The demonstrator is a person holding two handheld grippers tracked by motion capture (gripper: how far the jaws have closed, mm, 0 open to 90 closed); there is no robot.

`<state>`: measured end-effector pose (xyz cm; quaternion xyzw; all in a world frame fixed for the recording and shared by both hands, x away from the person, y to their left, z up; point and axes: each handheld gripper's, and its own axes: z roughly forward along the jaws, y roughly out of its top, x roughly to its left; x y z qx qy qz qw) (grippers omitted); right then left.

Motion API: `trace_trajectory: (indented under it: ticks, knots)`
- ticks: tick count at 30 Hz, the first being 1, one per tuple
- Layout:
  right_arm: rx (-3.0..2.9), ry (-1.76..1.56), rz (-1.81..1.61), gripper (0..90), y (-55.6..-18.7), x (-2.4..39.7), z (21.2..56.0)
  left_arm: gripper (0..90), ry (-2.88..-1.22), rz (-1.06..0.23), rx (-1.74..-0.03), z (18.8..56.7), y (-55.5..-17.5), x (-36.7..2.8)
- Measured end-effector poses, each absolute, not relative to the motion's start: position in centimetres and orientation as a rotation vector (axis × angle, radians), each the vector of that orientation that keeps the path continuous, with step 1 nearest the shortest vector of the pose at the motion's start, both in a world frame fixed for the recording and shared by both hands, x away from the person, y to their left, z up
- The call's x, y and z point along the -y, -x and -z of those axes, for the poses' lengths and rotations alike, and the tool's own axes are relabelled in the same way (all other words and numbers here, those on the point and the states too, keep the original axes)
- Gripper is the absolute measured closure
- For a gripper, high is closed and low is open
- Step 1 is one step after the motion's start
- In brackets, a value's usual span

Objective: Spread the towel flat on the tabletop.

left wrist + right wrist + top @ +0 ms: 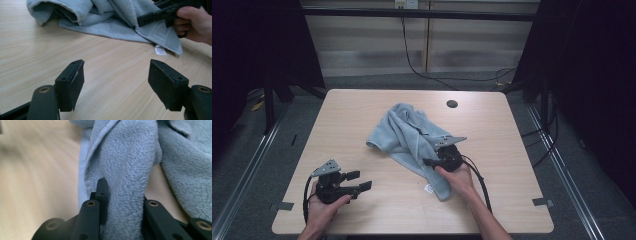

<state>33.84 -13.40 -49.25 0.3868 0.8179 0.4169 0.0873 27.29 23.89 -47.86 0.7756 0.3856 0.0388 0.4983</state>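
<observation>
A light blue towel (407, 132) lies crumpled on the wooden table (362, 105), right of the middle. My right gripper (428, 159) is at its near right part, shut on a raised fold of the towel (125, 157). In the right gripper view the terry cloth packs the space between the jaws of that gripper (125, 192) and hides the right jaw's pad. My left gripper (361, 180) rests at the near left, open, with only bare wood between its pads (116, 72). Ahead of it in the left gripper view lie the towel (112, 15) and the right gripper (150, 17).
A white label (428, 188) sticks out of the towel's near corner. A dark round hole (452, 104) sits in the table's far right part. Dark stands flank the table, and cables run over the floor behind it.
</observation>
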Motion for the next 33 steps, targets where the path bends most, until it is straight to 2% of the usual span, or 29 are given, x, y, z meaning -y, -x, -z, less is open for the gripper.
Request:
trace_trajectory:
  ticks: [8,10,16,19,20,21,22,23,27,28,33]
  knots:
    - [-2.481,-1.12,-1.287,76.1,-29.6,14.5,49.0,30.3,-1.894,-0.094,-0.911,47.8,-27.2,-23.2]
    - [-2.51,-1.117,-1.279,76.1,-27.5,14.9,49.5,31.2,-1.897,-0.094,-0.899,47.7,-27.1,-22.9]
    - [-2.557,-1.068,-1.272,76.0,-25.3,14.7,49.4,32.1,-1.901,-0.085,-0.875,47.5,-27.1,-22.1]
    - [-2.6,-1.029,-1.277,65.0,-23.9,14.6,49.6,35.5,-1.906,-0.079,-0.858,47.4,-27.0,-21.7]
    - [-2.6,-1.029,-1.277,65.0,-23.9,14.6,49.6,35.5,-1.909,-0.079,-0.855,47.3,-27.1,-21.5]
    - [-2.59,-1.033,-1.301,51.2,-23.8,15.2,49.3,37.5,-1.911,-0.081,-0.835,47.0,-27.4,-21.0]
    - [-2.59,-1.033,-1.301,51.2,-23.8,15.2,49.3,39.7,-1.911,-0.081,-0.835,47.0,-27.4,-21.0]
    - [-2.56,-1.047,-1.335,43.8,-24.0,16.1,48.6,40.0,-1.912,-0.093,-0.828,46.8,-27.7,-20.7]
    - [-2.472,-1.079,-1.409,41.6,-24.6,17.6,47.0,41.5,-1.897,-0.088,-0.8,45.9,-29.1,-19.2]
    - [-2.419,-1.111,-1.428,43.3,-25.6,18.5,46.3,45.1,-1.893,-0.076,-0.794,45.9,-29.6,-18.7]
    - [-2.367,-1.194,-1.35,42.4,-29.0,19.3,47.4,43.9,-1.925,-0.022,-0.787,46.7,-31.4,-16.0]
